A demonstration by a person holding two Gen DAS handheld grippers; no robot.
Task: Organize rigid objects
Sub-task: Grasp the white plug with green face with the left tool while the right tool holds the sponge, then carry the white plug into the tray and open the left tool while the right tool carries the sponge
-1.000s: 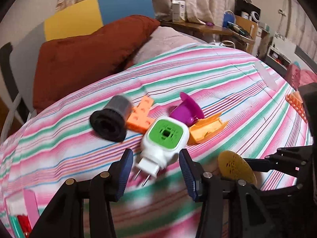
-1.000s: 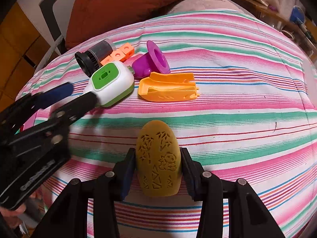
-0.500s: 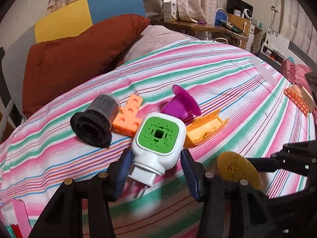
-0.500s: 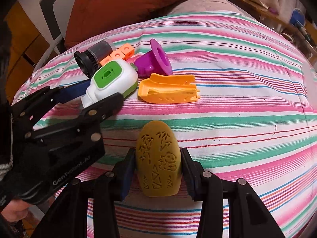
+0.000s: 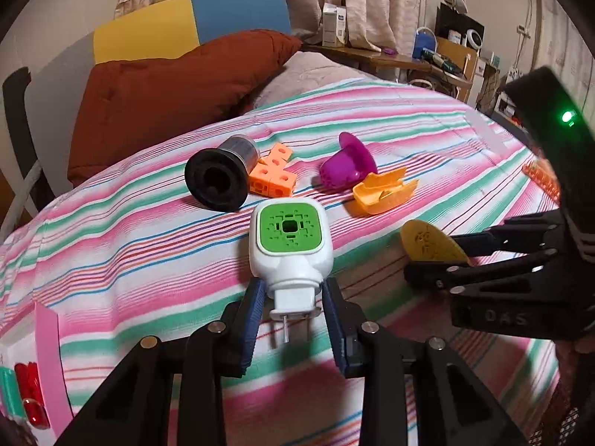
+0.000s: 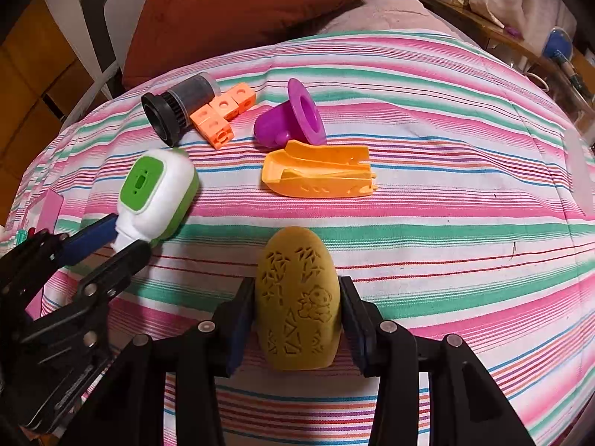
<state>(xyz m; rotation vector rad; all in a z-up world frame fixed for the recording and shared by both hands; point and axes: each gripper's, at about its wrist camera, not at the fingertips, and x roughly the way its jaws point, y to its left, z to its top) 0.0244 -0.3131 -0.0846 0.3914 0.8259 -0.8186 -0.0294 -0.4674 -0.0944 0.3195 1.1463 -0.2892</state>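
Note:
A white plug-in device with a green face [image 5: 290,238] [image 6: 156,189] lies on the striped bedspread [image 5: 130,245]. My left gripper [image 5: 292,297] [image 6: 119,241] is closing on its plug end, and the pads touch both sides of the white neck. My right gripper [image 6: 297,297] [image 5: 438,256] is shut on a mustard-yellow oval piece with cut-out patterns [image 6: 297,304] [image 5: 427,241], held just above the cover. Beyond them lie a black cylinder [image 5: 219,182], joined orange cubes [image 5: 273,176], a purple funnel [image 5: 346,165] and an orange boat-shaped piece [image 5: 383,193].
A brown pillow [image 5: 178,89] and a yellow-blue cushion [image 5: 193,26] close off the far end of the bed. A pink box with red pieces [image 5: 44,356] sits at the near left edge. An orange grid piece [image 5: 543,178] lies far right. A cluttered side table [image 5: 372,55] stands behind.
My left gripper slid forward around the white device and its jaws narrowed onto the plug end. The device now points straight along the fingers. The right gripper kept still with the yellow piece.

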